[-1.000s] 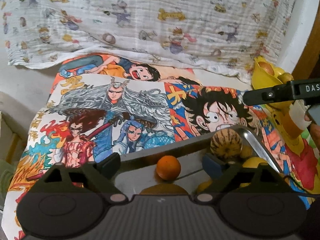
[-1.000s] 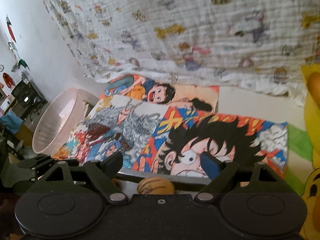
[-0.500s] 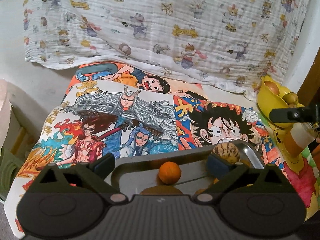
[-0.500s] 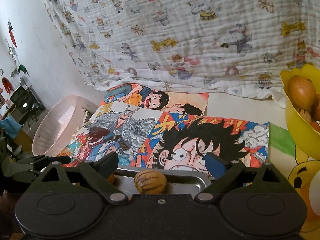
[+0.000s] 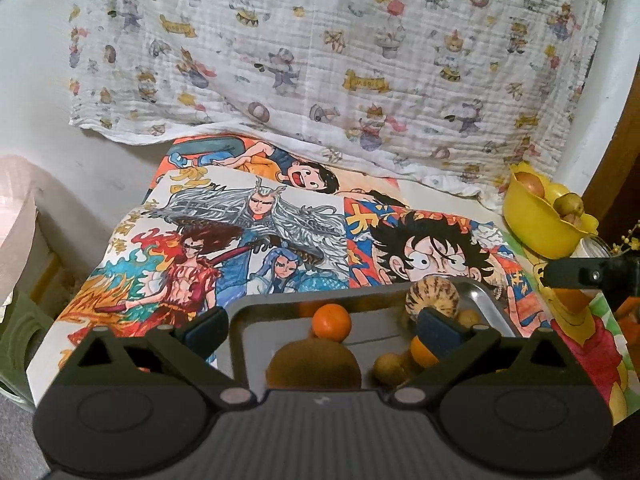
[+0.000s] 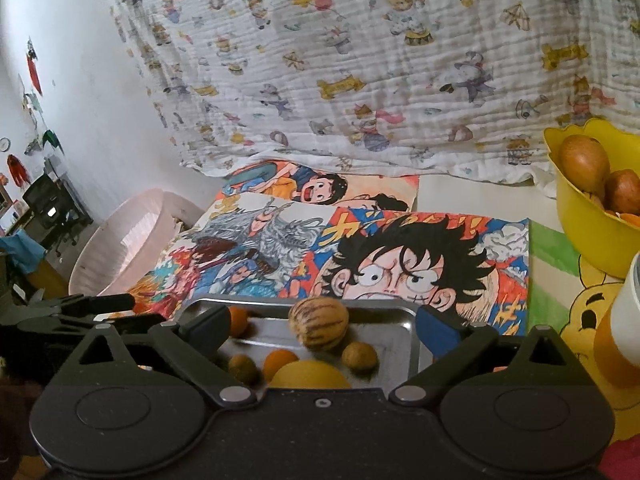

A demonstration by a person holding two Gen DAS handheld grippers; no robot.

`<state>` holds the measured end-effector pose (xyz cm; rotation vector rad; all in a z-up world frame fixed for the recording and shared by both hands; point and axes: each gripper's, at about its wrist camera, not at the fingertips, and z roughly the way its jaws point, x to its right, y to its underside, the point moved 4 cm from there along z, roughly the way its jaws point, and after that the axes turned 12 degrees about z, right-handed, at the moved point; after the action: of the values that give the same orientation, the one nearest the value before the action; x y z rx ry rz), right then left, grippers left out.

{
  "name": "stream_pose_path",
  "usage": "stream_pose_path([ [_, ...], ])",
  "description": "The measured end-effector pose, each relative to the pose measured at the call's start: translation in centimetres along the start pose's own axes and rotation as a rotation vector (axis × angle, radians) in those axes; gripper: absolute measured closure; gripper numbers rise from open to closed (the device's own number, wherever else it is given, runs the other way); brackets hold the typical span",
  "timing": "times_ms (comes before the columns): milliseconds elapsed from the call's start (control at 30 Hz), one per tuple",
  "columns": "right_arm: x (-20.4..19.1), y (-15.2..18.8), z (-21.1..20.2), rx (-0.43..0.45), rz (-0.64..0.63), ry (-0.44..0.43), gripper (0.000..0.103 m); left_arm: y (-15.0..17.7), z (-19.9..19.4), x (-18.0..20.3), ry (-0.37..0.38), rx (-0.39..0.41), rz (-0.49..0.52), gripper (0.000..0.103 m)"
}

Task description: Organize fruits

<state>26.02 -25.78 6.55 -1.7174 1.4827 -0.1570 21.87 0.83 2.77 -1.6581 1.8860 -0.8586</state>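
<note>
A metal tray (image 5: 256, 312) (image 6: 404, 320) lies on the cartoon-printed cloth and holds several fruits: an orange (image 5: 331, 322), a brown kiwi (image 5: 314, 366), a striped melon (image 5: 432, 300) (image 6: 319, 323), a yellow lemon (image 6: 310, 376) and small brown fruits (image 6: 359, 356). A yellow bowl (image 5: 540, 228) (image 6: 592, 236) with pears stands at the right. My left gripper (image 5: 322, 330) is open and empty above the tray's near side. My right gripper (image 6: 322, 330) is open and empty over the tray.
A white printed blanket (image 5: 340, 60) hangs behind the table. A pink basin (image 6: 120, 248) sits off the table's left edge. A white and orange cup (image 6: 620, 328) stands at the right beside the yellow bowl. The cartoon-printed cloth (image 5: 280, 232) covers the table.
Both grippers have pulled back and up from the tray. More of the tray, its fruits and the yellow bowl now show. Both stay open.
</note>
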Motion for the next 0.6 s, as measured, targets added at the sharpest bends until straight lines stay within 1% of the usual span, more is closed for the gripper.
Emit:
stream_pose_path([
  [267,-0.9,2.4,-1.7,0.028,-0.013,-0.026,0.002,1.2,-2.0,1.2,-0.011,0.032,0.002,0.001],
  [400,-1.2,3.7,-2.5,0.056,-0.021,-0.026,0.001,2.2,-2.7,1.6,-0.020,0.038,-0.013,0.001],
  [600,-1.2,5.5,-3.6,0.110,0.014,-0.045,0.001,4.0,-4.0,1.7,-0.045,0.055,-0.048,0.001],
])
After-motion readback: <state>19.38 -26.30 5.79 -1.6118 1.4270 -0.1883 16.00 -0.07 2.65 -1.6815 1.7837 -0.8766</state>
